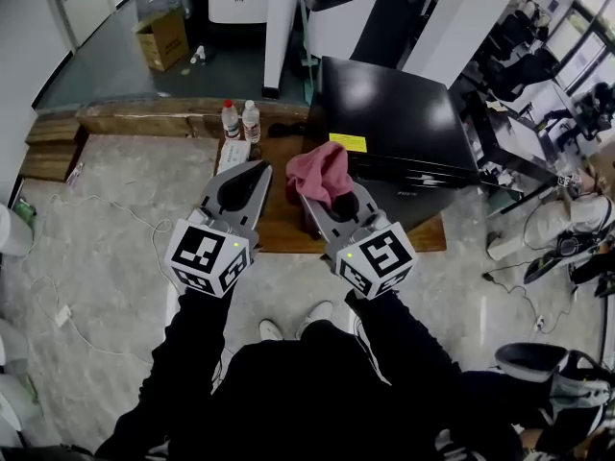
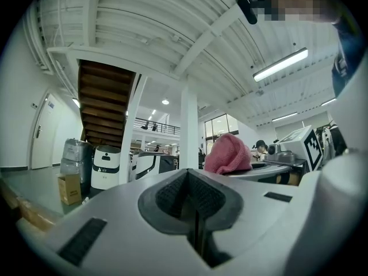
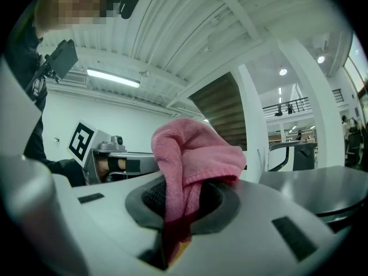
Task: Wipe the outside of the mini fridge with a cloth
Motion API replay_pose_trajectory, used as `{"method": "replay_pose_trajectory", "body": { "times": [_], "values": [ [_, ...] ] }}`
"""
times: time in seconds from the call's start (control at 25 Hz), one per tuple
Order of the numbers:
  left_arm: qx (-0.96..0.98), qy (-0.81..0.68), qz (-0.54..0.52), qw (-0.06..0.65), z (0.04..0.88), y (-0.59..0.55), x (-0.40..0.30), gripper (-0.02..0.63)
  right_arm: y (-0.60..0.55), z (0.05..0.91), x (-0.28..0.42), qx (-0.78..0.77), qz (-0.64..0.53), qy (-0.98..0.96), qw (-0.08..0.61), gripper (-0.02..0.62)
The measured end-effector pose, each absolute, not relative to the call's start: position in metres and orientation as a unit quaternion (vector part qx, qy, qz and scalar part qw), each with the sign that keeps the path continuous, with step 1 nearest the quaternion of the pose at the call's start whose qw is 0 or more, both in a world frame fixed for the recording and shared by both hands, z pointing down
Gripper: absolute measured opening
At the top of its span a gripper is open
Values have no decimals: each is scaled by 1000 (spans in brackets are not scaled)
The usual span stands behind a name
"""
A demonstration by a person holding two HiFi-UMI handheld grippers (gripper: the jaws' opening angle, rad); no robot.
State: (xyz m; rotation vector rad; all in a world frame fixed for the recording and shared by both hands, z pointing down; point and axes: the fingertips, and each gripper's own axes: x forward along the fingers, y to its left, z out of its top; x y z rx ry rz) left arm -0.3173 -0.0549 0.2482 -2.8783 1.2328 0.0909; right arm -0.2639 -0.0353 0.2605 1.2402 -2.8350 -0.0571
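our right gripper (image 1: pixel 327 203) had its jaws clamped on the cloth (image 1: pixel 321 172); our left gripper (image 1: pixel 253 172) had jaws together, empty; the fridge (image 1: pixel 394 113) stood just beyond.

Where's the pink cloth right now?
In the head view, the pink cloth is clamped in the right tool, held close to the black mini fridge.

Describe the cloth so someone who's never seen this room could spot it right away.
Find the black mini fridge. By its near left corner, the right gripper pinches a bunched cloth in its jaws. It's the only pink thing there; the left gripper holds nothing.
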Motion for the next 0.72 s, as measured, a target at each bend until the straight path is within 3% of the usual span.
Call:
{"method": "replay_pose_trajectory", "body": {
  "times": [0.4,0.72],
  "values": [
    [-897,441,33,17,255,-103,-364,6,-81,266,-323,380,13,-922,-76,55],
    [-880,472,29,31,251,-170,-402,6,-150,271,-360,364,28,-926,-101,55]
  ]
}}
